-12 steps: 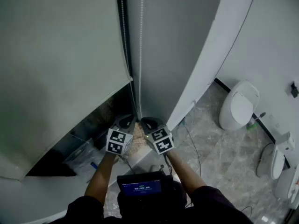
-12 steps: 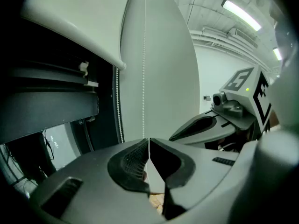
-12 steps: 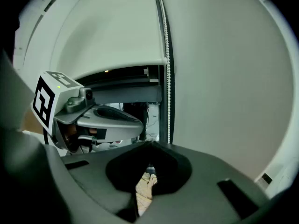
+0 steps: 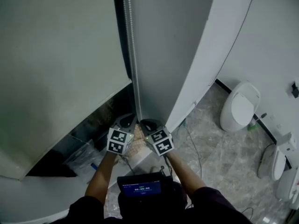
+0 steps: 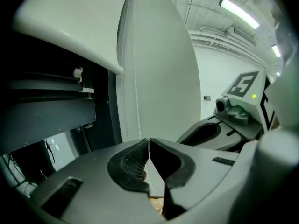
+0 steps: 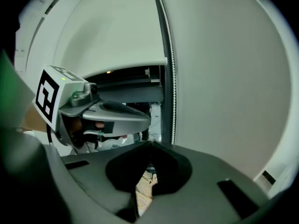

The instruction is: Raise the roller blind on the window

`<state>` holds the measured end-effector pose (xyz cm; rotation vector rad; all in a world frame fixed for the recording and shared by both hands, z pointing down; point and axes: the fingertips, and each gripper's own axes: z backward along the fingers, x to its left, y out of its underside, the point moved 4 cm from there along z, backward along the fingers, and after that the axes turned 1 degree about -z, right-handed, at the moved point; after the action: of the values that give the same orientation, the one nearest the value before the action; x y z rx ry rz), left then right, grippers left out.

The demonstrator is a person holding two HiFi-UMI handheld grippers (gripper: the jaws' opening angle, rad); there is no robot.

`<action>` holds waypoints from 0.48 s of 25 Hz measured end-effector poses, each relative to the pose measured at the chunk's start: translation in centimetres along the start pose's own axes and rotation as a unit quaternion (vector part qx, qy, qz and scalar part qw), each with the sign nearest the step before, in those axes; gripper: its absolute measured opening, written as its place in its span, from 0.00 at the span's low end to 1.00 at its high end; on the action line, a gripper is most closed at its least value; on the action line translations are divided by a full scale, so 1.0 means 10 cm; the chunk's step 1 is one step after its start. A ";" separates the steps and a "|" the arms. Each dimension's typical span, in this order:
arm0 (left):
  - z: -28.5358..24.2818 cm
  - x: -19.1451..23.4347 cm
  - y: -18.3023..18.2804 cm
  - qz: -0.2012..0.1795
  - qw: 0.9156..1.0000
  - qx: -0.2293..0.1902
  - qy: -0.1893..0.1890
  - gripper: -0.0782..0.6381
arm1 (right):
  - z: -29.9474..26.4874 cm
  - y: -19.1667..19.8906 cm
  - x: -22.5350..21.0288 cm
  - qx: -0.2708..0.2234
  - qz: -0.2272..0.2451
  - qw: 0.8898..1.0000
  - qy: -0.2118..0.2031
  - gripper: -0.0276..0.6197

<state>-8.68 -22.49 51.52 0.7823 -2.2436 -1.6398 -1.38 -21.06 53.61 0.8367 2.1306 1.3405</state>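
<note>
Only partly done: roller blind [image 4: 60, 69] baring just the window [image 4: 100, 113] bottom, most left. Left claw [image 4: 127, 121] and right claw [image 4: 147, 124] pinched shut, six o'clock of bead chain [image 4: 132, 55].

bead chain [image 4: 131, 45] cut off at upper edge, lower end hidden behind left gripper [image 4: 127, 121]

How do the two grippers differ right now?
The left gripper sits below the roller blind, before the dark window opening; the right gripper sits before the white wall. Their marker cubes show different patterns. Both have jaws closed, flanking the bead chain.
</note>
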 end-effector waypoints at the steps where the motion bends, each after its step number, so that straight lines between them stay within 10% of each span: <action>1: -0.03 0.02 -0.02 -0.003 1.000 0.000 -0.008 0.13 | 0.01 0.00 0.01 -0.004 -0.001 1.000 -0.005 0.05; 12: -0.45 0.10 -0.64 -0.015 0.999 -0.034 0.008 0.18 | 0.25 0.21 -0.02 -0.002 -0.006 1.000 -0.001 0.06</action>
<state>-5.58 -28.06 46.90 0.8136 -2.1645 -1.7078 0.96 -19.02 54.54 0.8227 2.1276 1.3365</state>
